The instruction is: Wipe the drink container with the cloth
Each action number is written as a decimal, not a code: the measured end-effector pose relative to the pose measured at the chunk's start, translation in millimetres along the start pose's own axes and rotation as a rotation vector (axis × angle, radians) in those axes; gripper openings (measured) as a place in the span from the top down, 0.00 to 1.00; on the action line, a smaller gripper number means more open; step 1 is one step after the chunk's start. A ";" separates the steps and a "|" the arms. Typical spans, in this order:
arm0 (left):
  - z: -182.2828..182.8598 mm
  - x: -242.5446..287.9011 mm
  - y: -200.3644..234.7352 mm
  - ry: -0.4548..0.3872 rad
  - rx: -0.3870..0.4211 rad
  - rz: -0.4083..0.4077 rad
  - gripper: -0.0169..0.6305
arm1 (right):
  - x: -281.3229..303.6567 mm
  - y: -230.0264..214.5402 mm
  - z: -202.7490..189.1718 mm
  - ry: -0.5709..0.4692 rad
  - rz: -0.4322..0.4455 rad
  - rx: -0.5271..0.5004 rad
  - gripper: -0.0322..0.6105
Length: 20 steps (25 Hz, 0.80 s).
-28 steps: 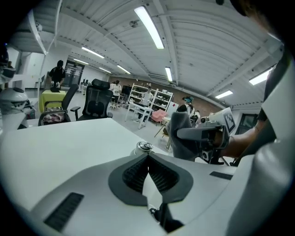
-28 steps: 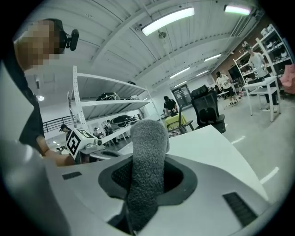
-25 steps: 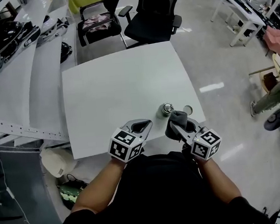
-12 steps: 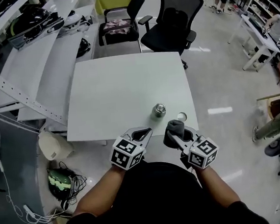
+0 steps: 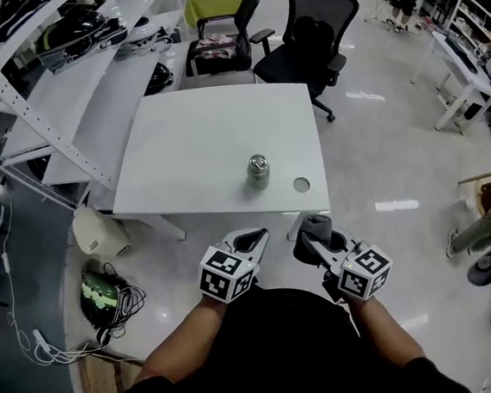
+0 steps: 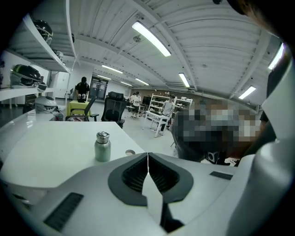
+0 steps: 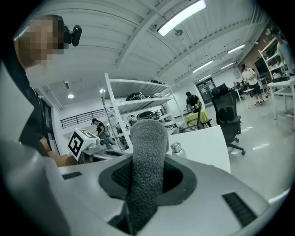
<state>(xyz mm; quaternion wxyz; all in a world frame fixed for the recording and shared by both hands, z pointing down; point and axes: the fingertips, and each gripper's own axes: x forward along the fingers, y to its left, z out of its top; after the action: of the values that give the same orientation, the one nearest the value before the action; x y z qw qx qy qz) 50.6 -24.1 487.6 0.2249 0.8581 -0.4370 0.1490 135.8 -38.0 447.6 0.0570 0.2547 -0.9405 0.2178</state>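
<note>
One small pale-green metal drink bottle with a silver screw cap (image 5: 258, 171) stands upright near the front edge of the white square table (image 5: 196, 135), well apart from both grippers. Cap is on, contents not visible. A small round pale disc (image 5: 301, 184) lies flat on the table just beside it.

The left gripper view shows the bottle's whole body and the disc. The right gripper view shows only the bottle's cap and shoulder past the cloth. Only the head view shows both grippers short of the table, over the glossy floor.

Left gripper (image 5: 251, 235): jaws fully together, nothing between them. Right gripper (image 5: 315, 241): clamped on a folded grey terry cloth (image 5: 315, 226), which sticks up past the fingertips as a thick roll.

Both bare forearms reach forward from the black-clad torso, grippers side by side, tips aimed at the table. The left gripper's marker cube (image 7: 77, 143) shows in the right gripper view.

Further out are two black office chairs (image 5: 315, 20) behind the table, white shelving (image 5: 38, 107) on the left, and a green object with cables (image 5: 99, 293) on the floor.
</note>
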 end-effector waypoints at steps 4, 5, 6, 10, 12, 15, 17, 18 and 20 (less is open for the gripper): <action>-12.2 -16.3 -23.5 0.004 -0.016 0.026 0.95 | -19.3 10.3 -11.1 0.012 0.024 -0.002 0.77; -13.6 -21.5 -27.7 0.003 -0.016 0.029 0.95 | -21.9 14.0 -12.2 0.011 0.030 -0.004 0.77; -14.1 -26.2 -30.6 0.001 -0.015 0.032 0.95 | -24.0 17.6 -12.3 0.008 0.036 -0.005 0.77; -10.4 -40.7 -30.6 -0.018 -0.030 0.047 0.95 | -25.4 29.1 -10.1 -0.007 0.048 0.007 0.77; -7.4 -45.2 -29.7 -0.027 -0.039 0.047 0.95 | -25.4 31.9 -10.9 -0.001 0.042 0.022 0.77; -4.3 -50.6 -28.6 -0.029 -0.034 0.041 0.95 | -24.0 34.0 -12.7 0.007 0.023 0.034 0.77; -5.8 -54.8 -27.2 -0.025 -0.032 0.033 0.95 | -22.1 37.1 -13.7 0.005 0.013 0.031 0.77; -7.6 -56.7 -26.8 -0.022 -0.032 0.028 0.95 | -21.3 38.8 -14.0 0.003 0.007 0.028 0.77; -11.5 -60.0 -26.4 -0.015 -0.034 0.013 0.95 | -19.1 41.8 -14.2 -0.001 -0.006 0.020 0.77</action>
<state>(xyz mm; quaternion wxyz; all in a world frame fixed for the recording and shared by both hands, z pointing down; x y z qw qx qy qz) 37.0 36.5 463.5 0.2353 0.8523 -0.4467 0.1366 131.2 9.3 440.3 0.0544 0.2583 -0.9374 0.2270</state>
